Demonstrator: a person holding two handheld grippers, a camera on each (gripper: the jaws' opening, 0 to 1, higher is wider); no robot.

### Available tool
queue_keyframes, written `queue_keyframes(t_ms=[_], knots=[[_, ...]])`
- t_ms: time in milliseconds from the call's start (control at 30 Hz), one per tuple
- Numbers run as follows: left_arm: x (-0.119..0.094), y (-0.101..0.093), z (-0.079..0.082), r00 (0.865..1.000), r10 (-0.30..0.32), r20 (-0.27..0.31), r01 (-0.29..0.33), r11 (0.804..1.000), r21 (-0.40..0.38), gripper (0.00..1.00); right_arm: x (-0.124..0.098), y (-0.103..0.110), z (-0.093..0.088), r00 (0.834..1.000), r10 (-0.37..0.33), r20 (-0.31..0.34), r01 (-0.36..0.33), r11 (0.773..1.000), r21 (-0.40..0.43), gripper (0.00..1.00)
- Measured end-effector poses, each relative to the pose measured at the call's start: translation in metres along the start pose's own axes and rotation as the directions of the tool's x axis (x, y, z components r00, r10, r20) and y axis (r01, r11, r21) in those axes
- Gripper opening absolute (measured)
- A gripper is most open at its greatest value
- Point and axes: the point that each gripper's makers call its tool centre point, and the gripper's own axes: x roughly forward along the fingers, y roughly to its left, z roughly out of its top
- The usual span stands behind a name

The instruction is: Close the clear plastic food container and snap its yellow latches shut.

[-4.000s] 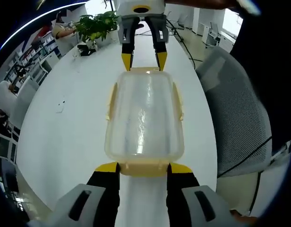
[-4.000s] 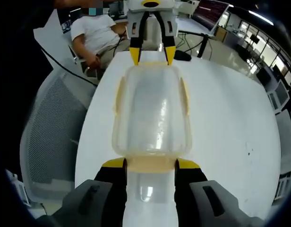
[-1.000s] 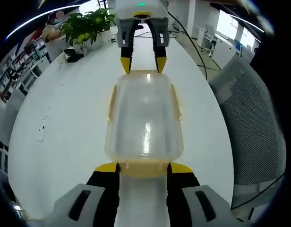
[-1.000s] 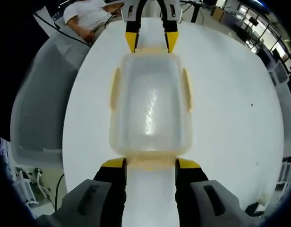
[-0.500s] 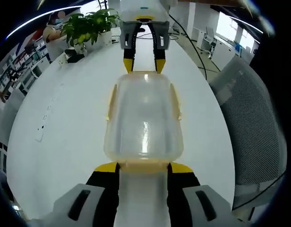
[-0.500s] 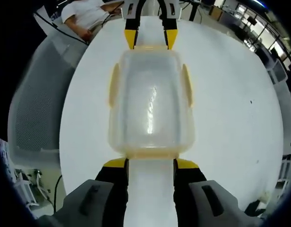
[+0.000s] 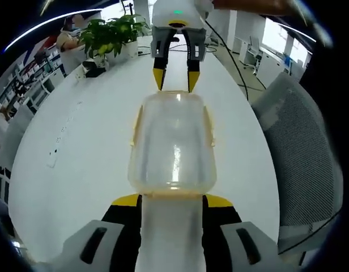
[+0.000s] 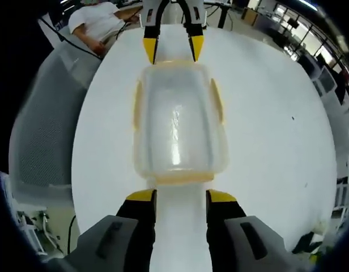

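The clear plastic food container (image 7: 171,141) sits lid-on at the centre of the white counter (image 7: 78,141), lengthwise between my two tools. In the left gripper view, my left tool (image 7: 171,199) stands at 6 o'clock with its jaws apart, yellow tips just short of the near end latch (image 7: 171,194); my right tool (image 7: 175,79) faces me at 12 o'clock, jaws likewise spread and holding nothing, tips near the far end. The right gripper view gives the mirror arrangement — right tool (image 8: 177,196) at 6 o'clock, close to its end latch (image 8: 177,178), the other at 12 o'clock.

The side latches (image 8: 216,101) at 3 and 9 o'clock lie along the container walls; whether they are fully snapped I cannot tell.

Step in hand, by my judgement: the lid is seated and latching of the ends is at issue. The next move calls for checking each end latch and, if one stands proud, pressing it flat against the wall — both ends together, so the container does not slide. A grey mesh chair (image 7: 302,153) stands beside the counter.
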Motion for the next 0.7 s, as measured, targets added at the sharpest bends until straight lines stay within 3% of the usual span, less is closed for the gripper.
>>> queue_keyframes(t_ms=[300,400,533,700], knots=[[-0.012,0.008,0.002,0.996,0.088,0.029,-0.084,0.989,-0.119,0.36,-0.013,-0.002,0.004,0.997,-0.068,0.034,0.064,0.992,0.107,0.32],[-0.017,0.008,0.007,0.992,0.113,0.055,-0.103,0.981,-0.166,0.36,-0.016,-0.004,0.002,0.994,-0.101,0.036,0.095,0.985,0.147,0.31],[-0.02,0.014,0.001,0.987,0.162,0.026,-0.152,0.964,-0.217,0.36,-0.018,0.0,0.002,0.993,-0.106,0.054,0.095,0.98,0.177,0.31],[-0.019,0.012,-0.001,0.981,0.192,0.031,-0.175,0.94,-0.291,0.37,-0.019,0.0,0.002,0.989,-0.128,0.073,0.108,0.966,0.234,0.31]])
